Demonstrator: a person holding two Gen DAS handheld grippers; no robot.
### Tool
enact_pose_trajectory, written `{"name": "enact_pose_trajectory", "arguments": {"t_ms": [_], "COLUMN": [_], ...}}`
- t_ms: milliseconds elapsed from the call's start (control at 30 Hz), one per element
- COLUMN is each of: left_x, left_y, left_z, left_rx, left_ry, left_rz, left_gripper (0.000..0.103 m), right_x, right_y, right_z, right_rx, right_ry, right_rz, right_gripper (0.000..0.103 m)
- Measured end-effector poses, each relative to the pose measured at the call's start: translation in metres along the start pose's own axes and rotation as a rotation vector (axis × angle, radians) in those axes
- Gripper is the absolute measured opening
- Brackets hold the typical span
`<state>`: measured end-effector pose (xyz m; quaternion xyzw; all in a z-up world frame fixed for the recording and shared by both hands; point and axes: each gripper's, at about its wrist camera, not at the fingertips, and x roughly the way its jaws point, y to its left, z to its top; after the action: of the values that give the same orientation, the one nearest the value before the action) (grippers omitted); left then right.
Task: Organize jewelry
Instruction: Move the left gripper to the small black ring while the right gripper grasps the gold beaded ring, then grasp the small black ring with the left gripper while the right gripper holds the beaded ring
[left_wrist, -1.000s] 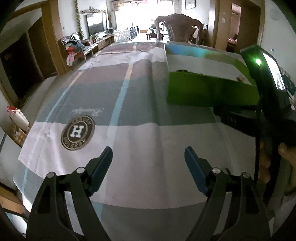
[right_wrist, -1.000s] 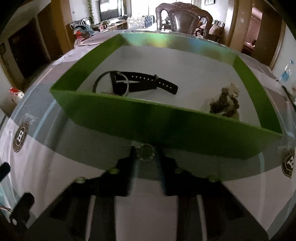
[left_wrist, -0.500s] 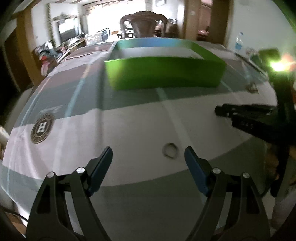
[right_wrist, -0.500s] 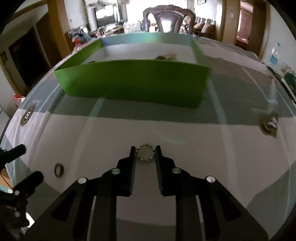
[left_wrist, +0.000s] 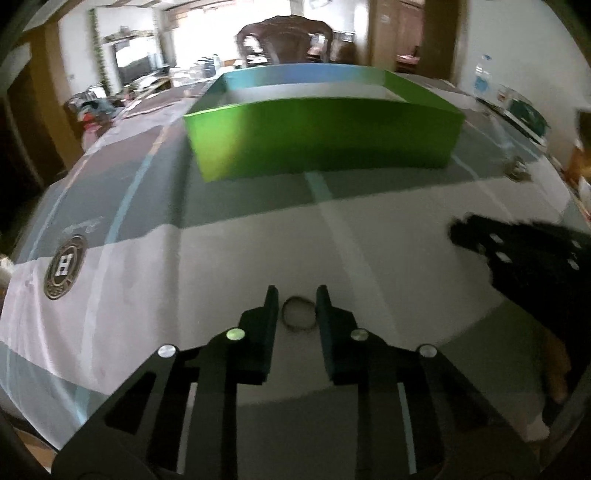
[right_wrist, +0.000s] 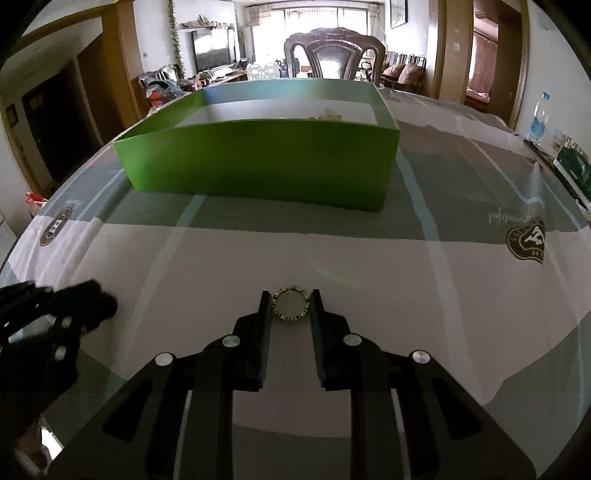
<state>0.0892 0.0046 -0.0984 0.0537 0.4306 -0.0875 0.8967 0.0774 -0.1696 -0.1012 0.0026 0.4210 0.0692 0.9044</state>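
Covering nearly every part of both wrist views, a tablecloth (right_wrist: 369, 266) banded in white, grey and pale blue lay over the table, with a round crest (left_wrist: 64, 266) printed at the left edge of the left wrist view and a shield-shaped crest (right_wrist: 526, 239) at the right of the right wrist view. Next in size, a green box (right_wrist: 258, 162) with an open top stood in the upper centre of both frames, and only a small pale cluster (right_wrist: 328, 114) showed above its near wall, too little of it to identify. Behind the box, at the top centre, rose the dark carved back of a wooden chair (right_wrist: 334, 55). At the bottom centre of the left wrist view, the left gripper (left_wrist: 297, 314) had just been closing; a plain thin ring (left_wrist: 298, 314) lay between its fingers on the white band, and blur made it impossible to tell whether the pads pressed on it. At the bottom centre of the right wrist view, the right gripper (right_wrist: 290, 303) was clenched on a studded ring (right_wrist: 290, 303), pinched at the fingertips. Each gripper appeared as a dark shape at the side edge of the other's view. A clear bottle (right_wrist: 537, 118) stood far off at the right edge.
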Motion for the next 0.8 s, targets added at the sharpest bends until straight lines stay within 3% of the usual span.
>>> {"name": "enact_pose_trajectory", "arguments": {"t_ms": [100,167,233,300,333,600,800], "left_x": [0.002,-0.004,-0.012,-0.013,-0.012,-0.007,0.0], "left_y": [0.013,0.015,0.014,0.012,0.011,0.01,0.01], "left_z": [0.005,0.003,-0.003,-0.005,-0.007,-0.009,-0.001], "left_rx": [-0.064,-0.064,-0.033,-0.02,-0.014,-0.013,-0.019], "left_ry": [0.015,0.01,-0.014,-0.008,-0.003,0.004,-0.007], "left_rz": [-0.019,-0.03,0.002,-0.006,-0.01,-0.021,-0.004], "left_gripper": [0.027,0.048,0.05,0.05,0.05,0.016,0.015], "right_x": [-0.001,-0.002,-0.002,-0.002,-0.002,-0.003,-0.003], "right_y": [0.001,0.001,0.002,0.001,0.001,-0.001,-0.002], "right_z": [-0.002,-0.003,-0.003,-0.003,-0.003,-0.003,-0.002], "right_rx": [-0.007,-0.015,-0.014,-0.009,-0.005,0.006,0.01], "right_ry": [-0.002,-0.004,-0.003,-0.002,-0.002,-0.004,-0.005], "right_rz": [-0.009,-0.018,-0.015,-0.005,-0.004,0.01,0.014], "right_gripper": [0.021,0.021,0.026,0.038,0.039,0.039,0.039]}}
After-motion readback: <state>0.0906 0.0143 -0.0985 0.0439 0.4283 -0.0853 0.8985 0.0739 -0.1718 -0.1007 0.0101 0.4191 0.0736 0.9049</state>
